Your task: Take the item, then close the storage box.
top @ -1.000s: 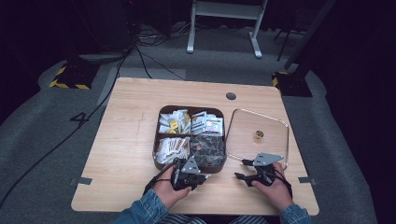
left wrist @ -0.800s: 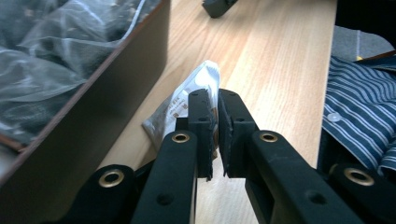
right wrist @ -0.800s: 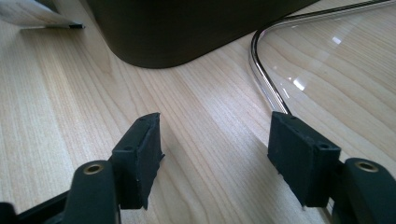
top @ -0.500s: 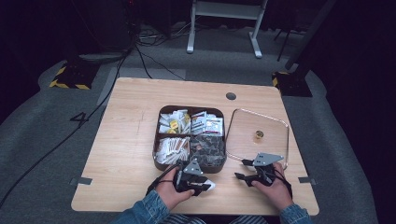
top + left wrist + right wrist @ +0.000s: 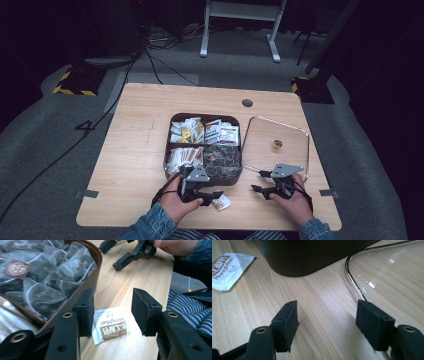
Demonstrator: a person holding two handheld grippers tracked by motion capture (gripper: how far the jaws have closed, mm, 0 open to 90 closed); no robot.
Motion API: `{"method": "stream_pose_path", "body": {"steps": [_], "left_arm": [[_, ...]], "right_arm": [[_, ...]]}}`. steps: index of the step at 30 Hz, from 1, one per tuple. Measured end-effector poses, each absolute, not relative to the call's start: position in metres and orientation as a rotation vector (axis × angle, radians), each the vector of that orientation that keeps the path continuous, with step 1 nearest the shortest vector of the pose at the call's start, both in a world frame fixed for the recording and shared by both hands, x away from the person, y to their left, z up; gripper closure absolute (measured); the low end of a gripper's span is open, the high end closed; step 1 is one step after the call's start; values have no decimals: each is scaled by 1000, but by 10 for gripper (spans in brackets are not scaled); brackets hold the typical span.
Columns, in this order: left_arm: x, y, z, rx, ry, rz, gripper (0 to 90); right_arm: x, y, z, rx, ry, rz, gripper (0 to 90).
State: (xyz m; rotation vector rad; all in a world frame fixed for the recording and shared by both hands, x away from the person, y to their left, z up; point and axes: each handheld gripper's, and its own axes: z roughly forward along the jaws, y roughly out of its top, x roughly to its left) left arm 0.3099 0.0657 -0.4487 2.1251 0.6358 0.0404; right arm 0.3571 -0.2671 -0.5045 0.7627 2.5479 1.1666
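A dark brown compartment box (image 5: 170, 150) sits mid-table, packed with sachets and dark tea bags (image 5: 45, 277). One white and brown sachet (image 5: 221, 202) lies flat on the wood just in front of the box. My left gripper (image 5: 212, 196) hovers over it, open, and the sachet (image 5: 110, 327) shows low between the jaws, untouched. My right gripper (image 5: 256, 181) rests open and empty to the right of the box, its jaws pointing left. In the right gripper view my right gripper (image 5: 328, 305) faces the box wall (image 5: 312, 255), with the sachet (image 5: 229, 267) at the upper left.
The box's clear lid (image 5: 295, 131) lies flat at the right, a small gold knob (image 5: 276, 145) on it; its rim (image 5: 352, 277) runs just beside my right jaw. A round cable hole (image 5: 247, 103) sits near the table's far edge. The table's front edge is close to both hands.
My left gripper has pulled back from the box's front edge toward the person, and a sachet now lies on the table beneath its open jaws. The right gripper has stayed put.
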Motion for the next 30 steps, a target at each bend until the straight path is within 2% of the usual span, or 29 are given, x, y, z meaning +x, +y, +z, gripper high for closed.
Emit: {"method": "stream_pose_path", "body": {"steps": [15, 16, 18, 20, 22, 23, 30], "left_arm": [[306, 95, -419, 2030, 657, 202, 534], [307, 98, -419, 2023, 671, 209, 535], [308, 105, -417, 2008, 694, 223, 535], [307, 110, -416, 1993, 711, 241, 530], [306, 120, -414, 1963, 752, 296, 519], [305, 127, -415, 1938, 794, 329, 483], [307, 165, -422, 1904, 966, 413, 424]], "right_arm": [[358, -266, -504, 773, 2547, 1160, 334], [358, -266, -504, 784, 2543, 1159, 343], [360, -265, -504, 820, 2533, 1178, 430], [361, -265, -503, 820, 2542, 1193, 449], [364, -265, -499, 808, 2542, 1191, 443], [365, -267, -492, 816, 2522, 1226, 441], [375, -278, -472, 828, 2478, 1297, 441]]}}
